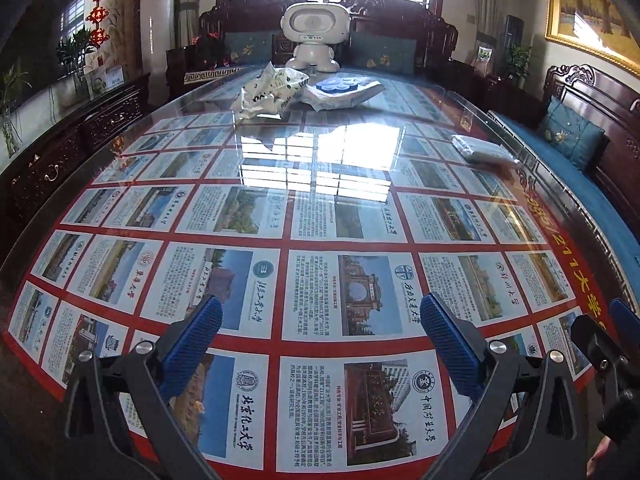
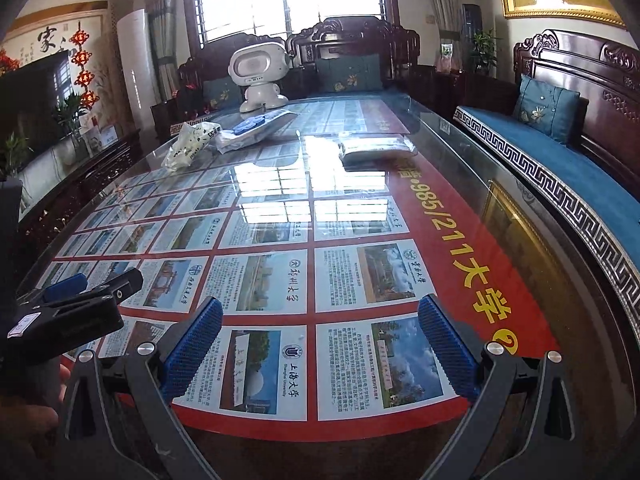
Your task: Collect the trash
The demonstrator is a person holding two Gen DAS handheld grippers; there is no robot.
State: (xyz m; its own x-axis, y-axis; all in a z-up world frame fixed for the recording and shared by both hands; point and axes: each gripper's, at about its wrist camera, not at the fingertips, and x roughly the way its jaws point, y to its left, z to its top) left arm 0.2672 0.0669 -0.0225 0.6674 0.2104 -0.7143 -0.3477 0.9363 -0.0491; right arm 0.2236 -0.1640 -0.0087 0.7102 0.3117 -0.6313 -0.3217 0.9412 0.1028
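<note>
A crumpled white printed bag (image 1: 269, 93) (image 2: 191, 146) lies at the far end of the glass-topped table (image 1: 120, 152) (image 2: 460, 148). Beside it lies a clear plastic bag with a blue item on it (image 1: 343, 90) (image 2: 256, 130). A flat clear wrapper (image 1: 482, 148) (image 2: 376, 149) lies near the right edge. My left gripper (image 1: 322, 320) is open and empty above the near table end; it also shows in the right wrist view (image 2: 86, 286). My right gripper (image 2: 320, 320) is open and empty over the near right part, far from all the trash.
A white robot toy (image 1: 311, 34) (image 2: 259, 76) stands at the far end of the table. Dark carved sofas with blue cushions (image 2: 546, 106) run along the right side and far end. A low dark cabinet (image 1: 60, 152) with a television lines the left wall.
</note>
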